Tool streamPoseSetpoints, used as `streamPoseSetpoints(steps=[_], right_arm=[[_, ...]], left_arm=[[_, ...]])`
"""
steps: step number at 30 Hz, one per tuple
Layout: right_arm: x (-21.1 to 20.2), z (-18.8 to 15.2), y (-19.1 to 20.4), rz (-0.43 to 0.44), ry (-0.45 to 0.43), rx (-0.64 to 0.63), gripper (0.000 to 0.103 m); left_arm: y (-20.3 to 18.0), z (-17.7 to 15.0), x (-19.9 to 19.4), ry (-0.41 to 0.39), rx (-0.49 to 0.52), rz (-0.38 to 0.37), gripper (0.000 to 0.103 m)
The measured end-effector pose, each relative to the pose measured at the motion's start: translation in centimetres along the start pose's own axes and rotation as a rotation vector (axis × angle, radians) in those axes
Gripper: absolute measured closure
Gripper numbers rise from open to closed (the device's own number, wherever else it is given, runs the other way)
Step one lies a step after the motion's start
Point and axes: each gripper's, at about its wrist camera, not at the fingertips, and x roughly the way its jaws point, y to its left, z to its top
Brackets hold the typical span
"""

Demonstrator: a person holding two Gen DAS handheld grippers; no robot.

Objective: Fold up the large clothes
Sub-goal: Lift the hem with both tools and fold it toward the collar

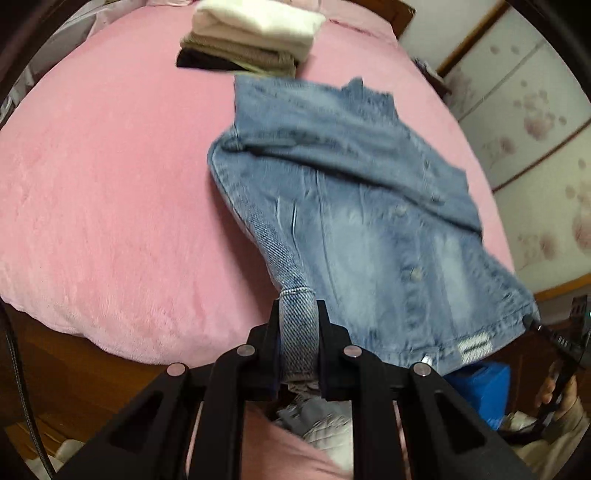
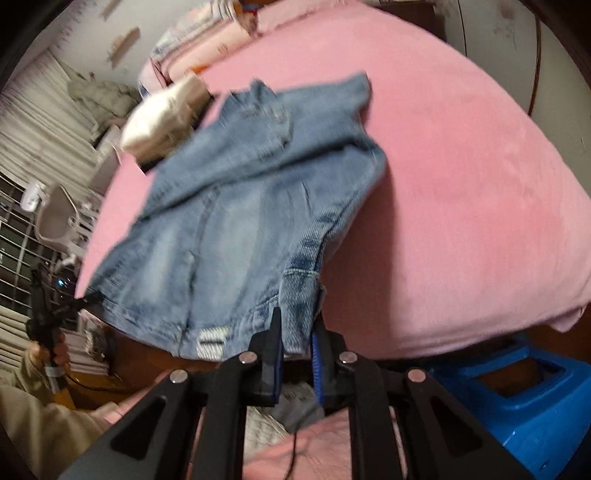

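Denim, a faded blue button-front jacket (image 1: 354,206), lies on the pink plush bed (image 1: 110,192), hem lifted at 6 o'clock. Left gripper (image 1: 298,332) and right gripper (image 2: 297,332) each clamp a hem corner; it looks heavy, stiffish, best held at these seamed corners

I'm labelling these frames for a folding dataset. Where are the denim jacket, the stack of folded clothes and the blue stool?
denim jacket (image 1: 369,229): left wrist view, on its pale button front.
stack of folded clothes (image 1: 255,33): left wrist view, on the white top layer.
blue stool (image 2: 517,398): right wrist view, on its top.
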Motion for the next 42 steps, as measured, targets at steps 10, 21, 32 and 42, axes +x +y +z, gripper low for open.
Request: streamPoseSetpoints(steps=[10,21,32,42], right_arm=[[0.1,1.6,0.4,0.006,-0.015,0.009,0.092],[-1.5,9.4,2.5,0.083,-0.168,0.049,0.094],[4.4,27.2,-0.4,0.006,-0.310,0.108,0.094],[15.5,33.9,-5.0,-0.166,-0.185,0.203,0.060]], left_arm=[[0.9,1.4,-0.4,-0.001,-0.122,-0.022,0.091],[-0.8,10.0,-1.1,-0.125,-0.294,-0.079,0.091],[-0.8,29.2,7.1,-0.249,-0.353,0.023,0.090],[1.1,34.1,17.0,-0.181,-0.216,0.226,0.039]])
